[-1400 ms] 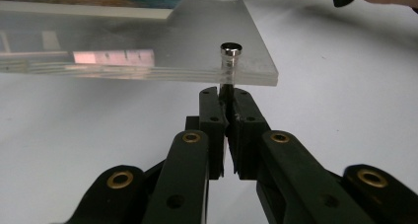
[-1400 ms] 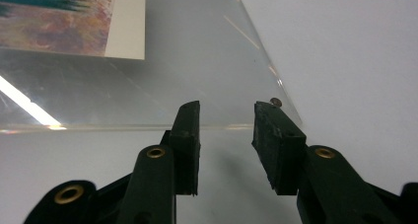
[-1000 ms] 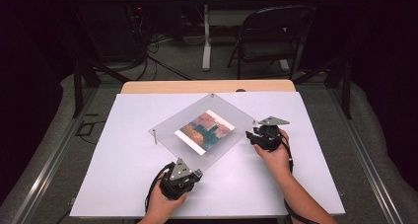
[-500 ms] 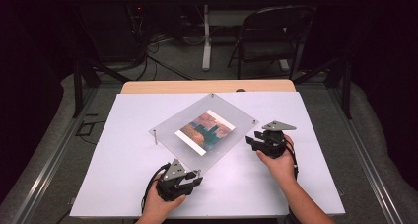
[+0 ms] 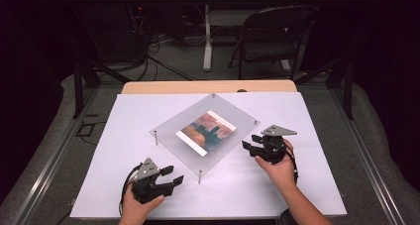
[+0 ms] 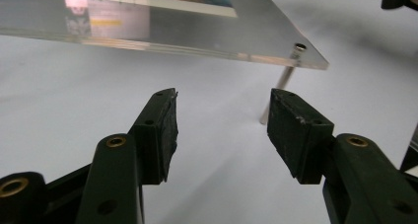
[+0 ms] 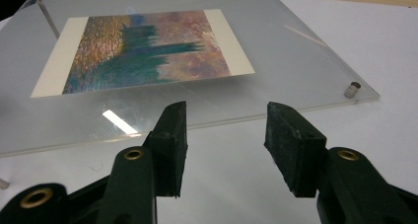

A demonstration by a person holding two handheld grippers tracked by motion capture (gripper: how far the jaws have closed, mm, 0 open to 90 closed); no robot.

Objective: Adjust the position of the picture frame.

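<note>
Frame [image 5: 233,111]: clear glossy acrylic, smooth, glare streak on top. Print [image 5: 206,132] inside: matt paper, cream border. Posts [image 6: 281,88]: polished metal. Table [image 5: 307,185]: smooth matt white top, wood strip at far edge. Jaws: matt black plastic, scuffed pads, brass-coloured rivets.

Bare white table [image 5: 124,136] lies open around both my hands at the frame's bottom; the raised acrylic frame [image 5: 237,117] on its metal posts [image 5: 200,177] blocks the centre.

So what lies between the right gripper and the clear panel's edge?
Bare white table, seen in the right gripper view: nothing lies between the right gripper and the clear panel.
</note>
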